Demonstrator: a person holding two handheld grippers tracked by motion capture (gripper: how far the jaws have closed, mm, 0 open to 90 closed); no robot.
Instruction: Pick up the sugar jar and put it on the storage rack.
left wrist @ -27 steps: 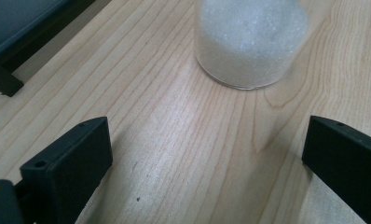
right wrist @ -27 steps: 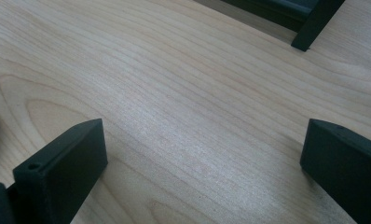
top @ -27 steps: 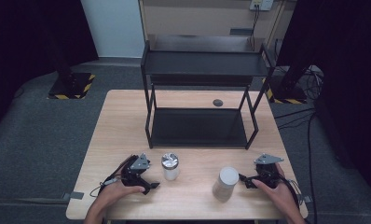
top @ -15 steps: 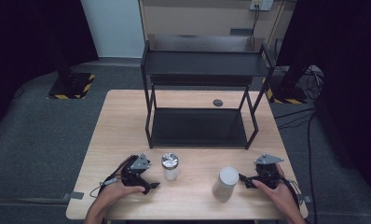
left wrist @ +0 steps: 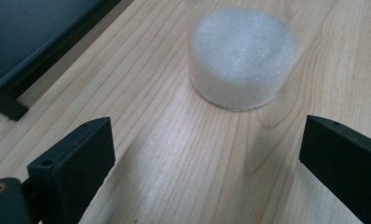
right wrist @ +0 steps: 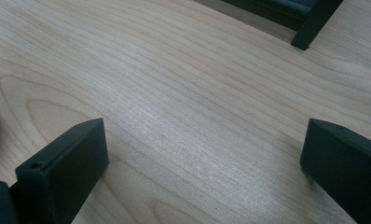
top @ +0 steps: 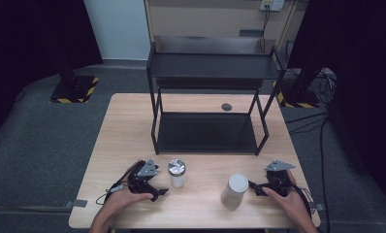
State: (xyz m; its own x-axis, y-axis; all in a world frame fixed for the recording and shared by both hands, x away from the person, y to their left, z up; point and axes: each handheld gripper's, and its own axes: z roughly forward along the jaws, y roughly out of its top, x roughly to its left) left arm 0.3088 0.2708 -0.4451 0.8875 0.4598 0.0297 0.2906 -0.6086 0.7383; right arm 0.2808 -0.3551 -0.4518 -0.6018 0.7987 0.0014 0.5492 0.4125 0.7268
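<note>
Wooden table is seen from the high view, a silver-lidded jar just beside the left gripper, a white-lidded jar near the right gripper. Left gripper view: jaws are spread wide, empty, jar ahead. Right gripper view: jaws are spread wide over bare wood.

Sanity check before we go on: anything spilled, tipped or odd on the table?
Nothing stands out. Both jars stand upright on the table, the silver-lidded jar and the white-lidded jar. Nothing spilled. Left tongs and right tongs are open, holding nothing.
</note>
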